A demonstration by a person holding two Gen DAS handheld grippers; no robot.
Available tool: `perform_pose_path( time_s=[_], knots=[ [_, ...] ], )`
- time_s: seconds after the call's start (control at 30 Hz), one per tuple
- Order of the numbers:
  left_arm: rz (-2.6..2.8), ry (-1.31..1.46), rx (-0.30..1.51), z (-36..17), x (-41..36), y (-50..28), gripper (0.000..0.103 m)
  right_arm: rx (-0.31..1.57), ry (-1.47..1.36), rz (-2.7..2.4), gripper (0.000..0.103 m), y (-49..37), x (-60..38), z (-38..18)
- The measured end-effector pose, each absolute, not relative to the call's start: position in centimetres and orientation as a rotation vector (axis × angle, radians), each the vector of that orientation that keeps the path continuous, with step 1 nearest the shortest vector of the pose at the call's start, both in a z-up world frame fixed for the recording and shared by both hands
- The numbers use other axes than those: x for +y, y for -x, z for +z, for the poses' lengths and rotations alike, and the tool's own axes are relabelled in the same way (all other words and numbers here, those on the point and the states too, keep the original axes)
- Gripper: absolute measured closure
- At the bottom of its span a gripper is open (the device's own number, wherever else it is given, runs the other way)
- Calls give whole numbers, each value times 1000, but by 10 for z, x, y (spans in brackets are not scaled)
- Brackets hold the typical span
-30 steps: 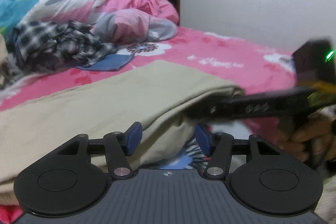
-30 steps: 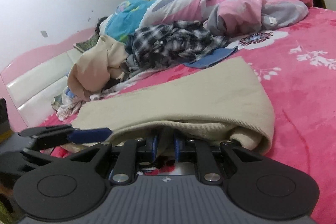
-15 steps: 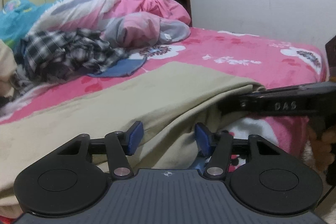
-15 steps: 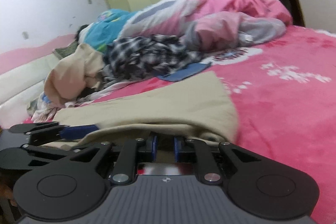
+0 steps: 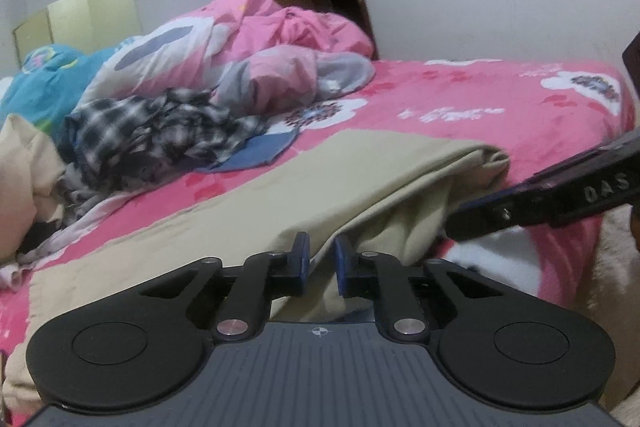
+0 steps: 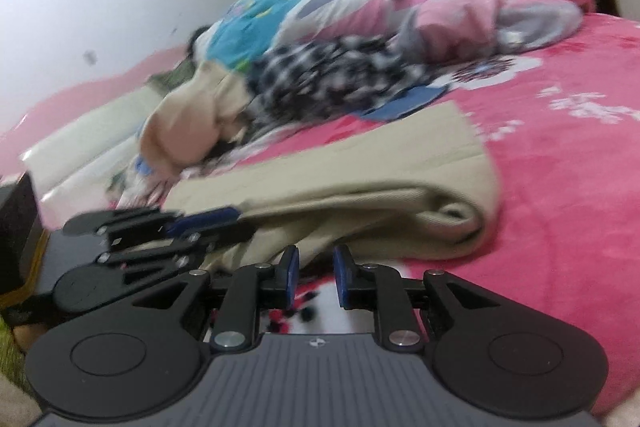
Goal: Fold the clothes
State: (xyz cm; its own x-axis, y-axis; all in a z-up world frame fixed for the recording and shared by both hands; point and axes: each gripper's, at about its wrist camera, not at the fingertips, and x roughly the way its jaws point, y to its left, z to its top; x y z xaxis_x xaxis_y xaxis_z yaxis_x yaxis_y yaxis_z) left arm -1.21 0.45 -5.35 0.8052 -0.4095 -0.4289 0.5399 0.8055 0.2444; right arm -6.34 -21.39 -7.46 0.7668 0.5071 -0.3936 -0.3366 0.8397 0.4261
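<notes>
The beige garment (image 5: 280, 195) lies folded along the near edge of the bed (image 5: 500, 99), spread flat across the pink flowered cover, its thick folded end toward the foot of the bed.

The left hand-held gripper (image 5: 320, 259) has its blue pads narrowed onto the near hem of the beige garment; cloth runs between them, so it is pinching the fabric.

The right hand-held gripper (image 6: 314, 277) sits just off the near edge of the beige garment (image 6: 360, 179), by its rolled end. Its pads stand a little apart with nothing between them; only the patterned bed cover shows through the gap. In the left wrist view this gripper's finger reaches in from the right, and raised letters on its side read "DAS".

Beyond the beige garment, farther up the bed, lies a heap: a black-and-white plaid shirt (image 5: 152, 131), a blue cloth (image 5: 256, 155) touching the garment's far edge, a pink quilt (image 5: 280, 39) and a tan garment (image 6: 192, 123). The right wrist view is blurred.
</notes>
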Motion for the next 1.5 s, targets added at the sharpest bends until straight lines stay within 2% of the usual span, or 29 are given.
perform_pose_path(
  time_s=[0.2, 0.33, 0.5, 0.6, 0.93, 1.07, 1.2, 1.5],
  knots=[
    [-519, -349, 390, -53, 15, 14, 87, 584, -315, 525, 83, 54, -190, -75],
    [-514, -368, 389, -58, 14, 12, 85, 562, -308, 557, 83, 62, -187, -65],
    [-503, -307, 362, -52, 19, 11, 97, 530, -264, 555, 83, 58, -178, -58],
    [-509, -299, 354, -51, 22, 13, 99, 549, -184, 536, 83, 48, -164, -63],
    [-534, -277, 341, -50, 28, 20, 101, 392, -90, 487, 85, 32, -146, -70],
    [-542, -307, 389, -66, 26, 19, 101, 349, -14, 452, 85, 35, -139, -80],
    [-539, -328, 424, -81, 26, 19, 101, 354, -48, 405, 85, 43, -155, -78],
    [-549, -315, 434, -79, 32, 21, 100, 445, -120, 232, 84, 77, -225, -70]
  ],
)
